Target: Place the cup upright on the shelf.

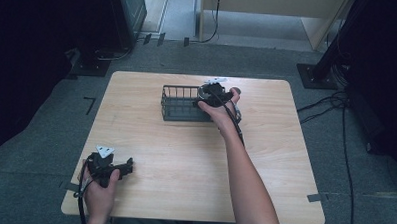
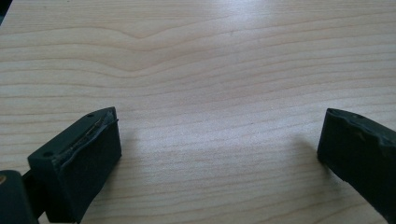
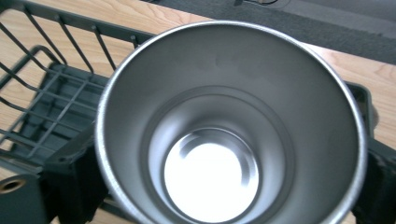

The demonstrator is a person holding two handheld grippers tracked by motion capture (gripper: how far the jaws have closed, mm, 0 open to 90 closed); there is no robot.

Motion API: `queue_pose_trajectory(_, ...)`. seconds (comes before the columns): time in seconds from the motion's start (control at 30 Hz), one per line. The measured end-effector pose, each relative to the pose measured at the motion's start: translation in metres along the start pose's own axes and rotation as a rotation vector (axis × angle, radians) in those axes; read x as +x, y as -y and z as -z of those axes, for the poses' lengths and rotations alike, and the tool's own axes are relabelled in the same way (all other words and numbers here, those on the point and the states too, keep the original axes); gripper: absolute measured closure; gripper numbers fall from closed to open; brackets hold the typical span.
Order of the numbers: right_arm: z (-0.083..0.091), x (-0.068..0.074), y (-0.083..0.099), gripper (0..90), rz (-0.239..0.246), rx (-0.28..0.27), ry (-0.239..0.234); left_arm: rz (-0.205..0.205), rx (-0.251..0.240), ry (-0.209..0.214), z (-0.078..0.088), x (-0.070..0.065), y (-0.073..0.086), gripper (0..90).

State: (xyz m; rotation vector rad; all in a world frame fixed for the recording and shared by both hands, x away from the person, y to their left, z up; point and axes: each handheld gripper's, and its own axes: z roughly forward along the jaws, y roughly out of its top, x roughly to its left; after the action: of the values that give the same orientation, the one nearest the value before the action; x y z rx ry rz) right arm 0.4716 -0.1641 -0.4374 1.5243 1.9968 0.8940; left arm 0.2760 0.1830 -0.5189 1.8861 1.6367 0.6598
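Note:
A shiny steel cup (image 3: 219, 93) stands mouth-up between the two black jaws of my right gripper (image 1: 213, 94), which is shut on it. The cup hangs over the right end of a black wire basket (image 1: 179, 105); the basket's bars and floor (image 3: 44, 100) lie below and to the left of the cup. Whether the cup touches the basket floor I cannot tell. My left gripper (image 1: 126, 168) rests low over the table's front left corner, its jaws wide open with bare wood between the fingertips (image 2: 100, 133).
The light wooden table (image 1: 185, 156) has the basket at its far middle. Grey carpet surrounds it, with cables (image 1: 332, 104) on the floor at the right and dark equipment stands at the back left and right.

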Motion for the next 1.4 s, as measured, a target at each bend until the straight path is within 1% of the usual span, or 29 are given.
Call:
queue_pose_trajectory(0.07,0.002,-0.001,0.000,0.1,-0.009,-0.004,-0.020,0.000,0.000,0.000,0.000,0.000,0.000,0.0)
queue_pose_trajectory(0.13,0.005,0.000,-0.001,0.0,-0.011,-0.005,-0.037,0.000,0.000,0.000,0.000,0.000,0.000,0.0)
queue_pose_trajectory(0.2,0.009,0.001,-0.002,0.0,-0.007,-0.010,-0.047,0.000,0.000,0.000,0.000,0.000,0.000,0.0)
queue_pose_trajectory(0.33,0.016,0.000,-0.003,0.0,-0.014,-0.021,-0.066,0.000,0.000,0.000,0.000,0.000,0.000,0.0)
queue_pose_trajectory(0.47,0.024,0.000,-0.003,0.0,-0.012,-0.024,-0.069,0.000,0.000,0.000,0.000,0.000,0.000,0.0)
queue_pose_trajectory(0.57,0.032,-0.003,-0.001,0.0,-0.027,-0.032,-0.077,0.000,0.000,0.000,0.000,0.000,0.000,0.0)
queue_pose_trajectory(0.8,0.046,-0.010,0.007,0.0,-0.034,-0.038,-0.068,0.000,0.000,0.000,0.000,0.000,0.000,0.0)
queue_pose_trajectory(1.17,0.069,-0.026,0.023,0.0,-0.052,-0.067,-0.055,0.001,0.000,0.000,0.000,0.000,0.000,0.0)
queue_pose_trajectory(1.4,0.083,-0.035,0.038,0.0,-0.048,-0.078,-0.039,0.000,0.000,0.000,0.000,0.000,0.000,0.0)
